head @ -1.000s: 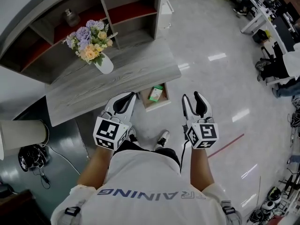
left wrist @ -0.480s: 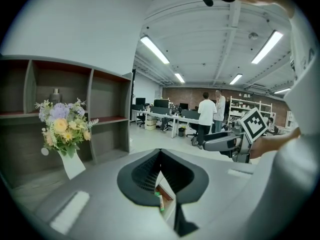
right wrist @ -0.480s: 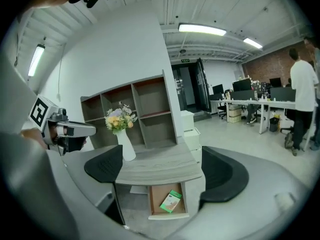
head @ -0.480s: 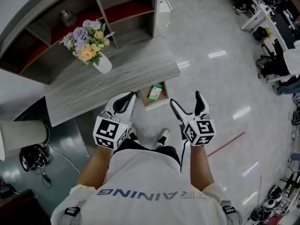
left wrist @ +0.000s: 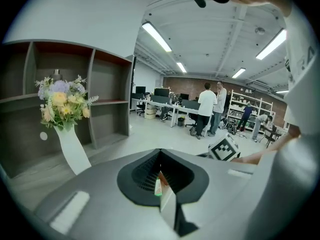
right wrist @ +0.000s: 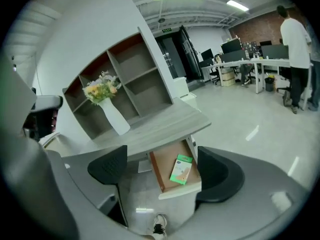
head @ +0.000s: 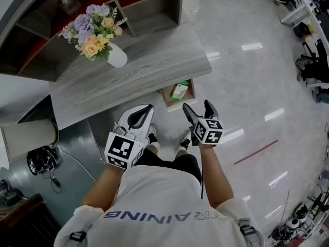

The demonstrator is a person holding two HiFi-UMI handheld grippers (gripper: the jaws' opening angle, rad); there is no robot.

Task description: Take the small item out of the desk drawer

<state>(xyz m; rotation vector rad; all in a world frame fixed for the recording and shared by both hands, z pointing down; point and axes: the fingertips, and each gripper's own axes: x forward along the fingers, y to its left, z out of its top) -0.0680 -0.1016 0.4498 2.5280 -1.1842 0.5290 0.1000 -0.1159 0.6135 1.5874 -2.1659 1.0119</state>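
Note:
A small green-and-white box (head: pixel 180 90) lies in the open wooden drawer (head: pixel 169 99) that sticks out under the grey desk (head: pixel 133 71). My right gripper (head: pixel 197 106) hovers just in front of the drawer. Its jaws are spread wide and closing, with nothing between them. In the right gripper view the box (right wrist: pixel 181 169) lies flat in the drawer (right wrist: pixel 159 176), seen beyond the gap of the right gripper (right wrist: pixel 162 170). My left gripper (head: pixel 145 109) is shut and empty, held left of the drawer near the desk's front edge. The left gripper (left wrist: pixel 160 180) points over the desktop.
A white vase of flowers (head: pixel 97 35) stands on the desk, with a grey-and-red shelf unit (head: pixel 149 4) behind it. A lamp shade (head: pixel 25 138) and cables are at the left. The person's shoes (head: pixel 184 142) are below the drawer. People and desks stand far off (left wrist: pixel 207 106).
The right gripper's jaws have spread from nearly together to wide apart, and it has moved left toward the drawer. The left gripper has stayed shut, roughly in place.

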